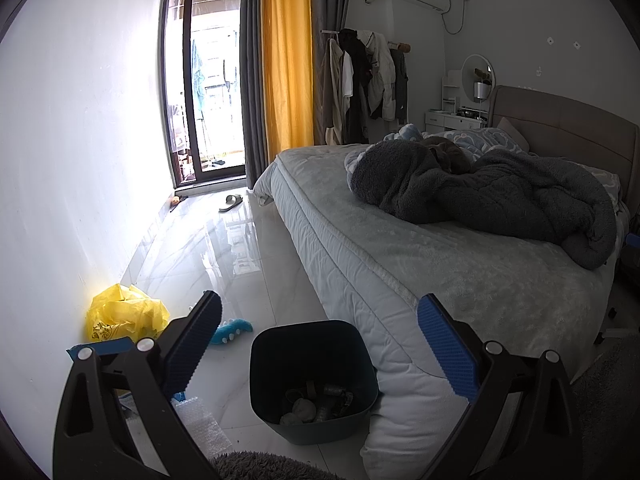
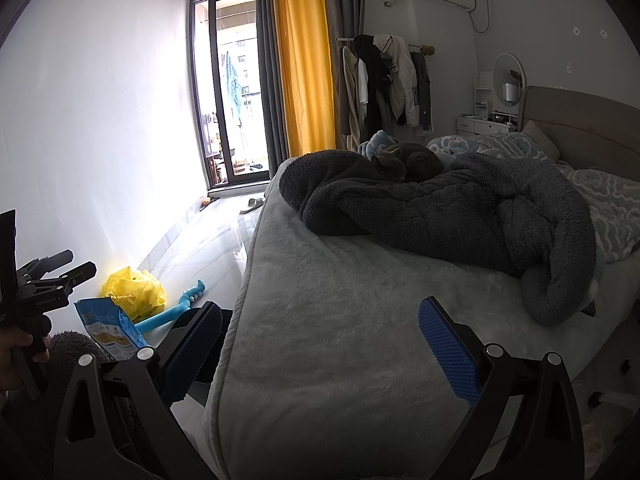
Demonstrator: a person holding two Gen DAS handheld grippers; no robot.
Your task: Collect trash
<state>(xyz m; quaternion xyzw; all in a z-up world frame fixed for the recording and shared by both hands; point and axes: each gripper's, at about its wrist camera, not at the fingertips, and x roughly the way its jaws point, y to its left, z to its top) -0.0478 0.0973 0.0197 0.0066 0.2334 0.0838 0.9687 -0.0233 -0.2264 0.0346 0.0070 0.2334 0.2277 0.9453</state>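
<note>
Left gripper: jaws spread wide, nothing between the blue pads, hanging over the floor at the bottom of the left wrist view. Directly between and below the fingers stands a dark bin, upright, touching the mattress corner on its right. Bin already holds several small bits of trash at the bottom; too dim to tell what each is.

Right gripper: also spread wide and empty, positioned over the near corner of the bed, lower centre of the right wrist view.

Loose trash on the floor, lower left of both views:
- yellow plastic bag, crumpled, against the white wall.
- blue snack packet, in front of the yellow bag, next to a grey fluffy rug. In the left wrist view only its edge shows behind the left finger.
- bubble wrap, clear sheet, lower left of the left wrist view, just beside the bin, near the rug edge.
- teal toy, long, lying on the tiles between the yellow bag and the bed.

In the right wrist view, the left gripper appears at the far left edge, held in a hand.

On the bed: rumpled dark grey blanket, a grey cat curled up behind it. Slipper lies on the tiles near the balcony door, centre of the frame.
</note>
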